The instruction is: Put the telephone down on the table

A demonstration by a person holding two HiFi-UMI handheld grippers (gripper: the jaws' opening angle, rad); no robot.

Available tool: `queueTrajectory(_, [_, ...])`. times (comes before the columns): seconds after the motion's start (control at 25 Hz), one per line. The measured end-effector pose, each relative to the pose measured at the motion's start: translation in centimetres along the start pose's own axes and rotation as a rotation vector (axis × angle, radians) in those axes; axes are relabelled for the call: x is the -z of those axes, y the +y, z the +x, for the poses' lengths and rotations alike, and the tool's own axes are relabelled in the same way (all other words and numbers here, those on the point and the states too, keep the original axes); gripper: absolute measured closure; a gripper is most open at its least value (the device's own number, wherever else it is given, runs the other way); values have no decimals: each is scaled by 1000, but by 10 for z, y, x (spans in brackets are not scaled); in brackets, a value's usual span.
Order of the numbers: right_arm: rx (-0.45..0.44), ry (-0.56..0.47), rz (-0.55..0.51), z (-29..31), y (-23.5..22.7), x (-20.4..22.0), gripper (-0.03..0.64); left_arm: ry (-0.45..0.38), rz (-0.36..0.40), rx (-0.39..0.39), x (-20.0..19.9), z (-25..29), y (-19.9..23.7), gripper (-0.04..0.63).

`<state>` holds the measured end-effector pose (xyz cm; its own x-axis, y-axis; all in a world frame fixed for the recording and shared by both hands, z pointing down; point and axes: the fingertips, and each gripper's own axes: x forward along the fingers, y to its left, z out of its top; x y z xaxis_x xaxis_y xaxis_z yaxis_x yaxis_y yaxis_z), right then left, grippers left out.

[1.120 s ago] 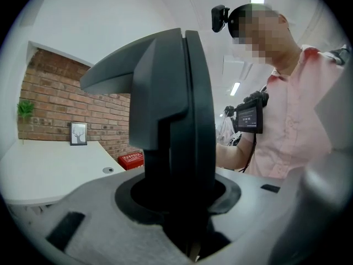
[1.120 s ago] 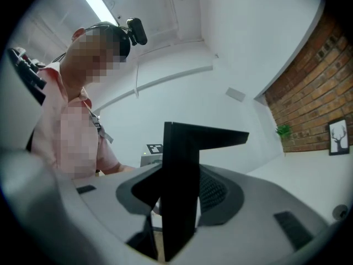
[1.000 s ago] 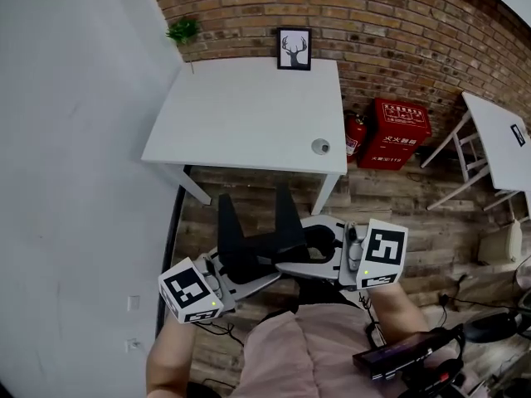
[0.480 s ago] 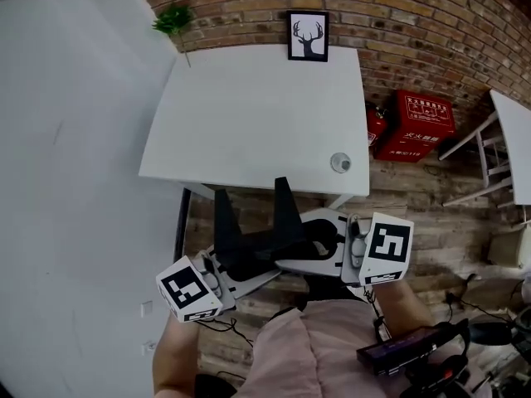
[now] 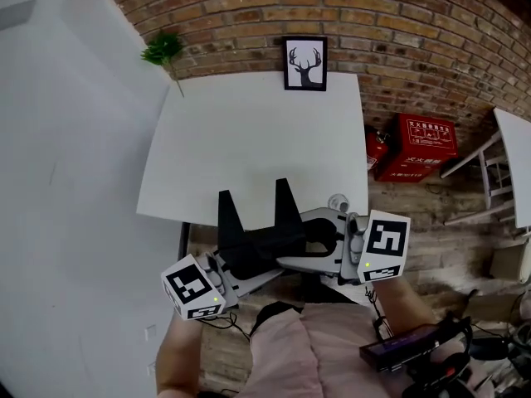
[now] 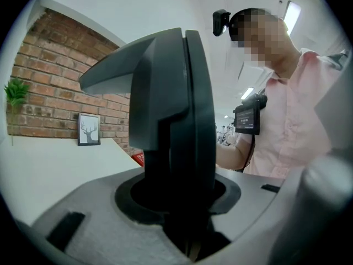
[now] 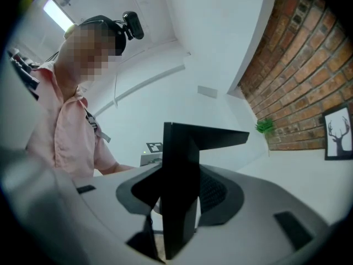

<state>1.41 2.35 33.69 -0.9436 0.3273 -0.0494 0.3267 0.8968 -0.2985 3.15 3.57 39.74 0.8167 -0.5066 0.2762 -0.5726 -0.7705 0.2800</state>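
White table point(image 5: 249, 131) ahead, telephone point(image 5: 325, 261) clamped between left tool point(image 6: 185, 126), right tool point(image 7: 177, 192)

Smooth matt white table point(image 5: 249, 139), rough red brick wall point(image 5: 398, 23), worn wooden plank floor point(image 5: 431, 214).

Gripping the grey telephone point(image 7: 265, 208) at its oval recess, dark jaws edge-on and upright. Behind: pink shirt point(image 7: 60, 137), white tabletop point(image 7: 314, 175), brick wall point(image 7: 309, 65), green plant point(image 7: 265, 126), deer picture point(image 7: 337, 132).

My left gripper point(image 5: 226, 210): jaws pressed together | my right gripper point(image 5: 284, 201): jaws together | both side by side before my chest, pointing forward | left forearm point(image 5: 177, 356) and right forearm point(image 5: 404, 303) flank my torso
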Motion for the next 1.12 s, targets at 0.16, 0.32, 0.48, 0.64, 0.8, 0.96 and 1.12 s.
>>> queueTrajectory(0.16, [6, -8, -18, 1, -17, -15, 445, -2, 14, 1, -15, 2, 18, 426])
queueTrajectory(0.32, [14, -5, -34, 13, -35, -30, 443, -1, 30, 5, -29, -7, 38, 426])
queueTrajectory(0.48, [35, 5, -35, 33, -61, -37, 443, -4, 32, 27, -34, -20, 69, 426])
queueTrajectory(0.64, [76, 16, -15, 56, -98, -37, 443, -12, 15, 65, -32, -32, 109, 426])
queueTrajectory(0.8, [119, 1, 2, 89, -136, -39, 443, 3, 11, 103, -30, -54, 153, 426])
queueTrajectory(0.96, [164, -22, -7, 118, -169, -56, 442, 17, 32, 138, -45, -76, 192, 426])
queueTrajectory(1.12, [202, -37, -36, 137, -191, -71, 442, 25, 66, 172, -57, -91, 221, 426])
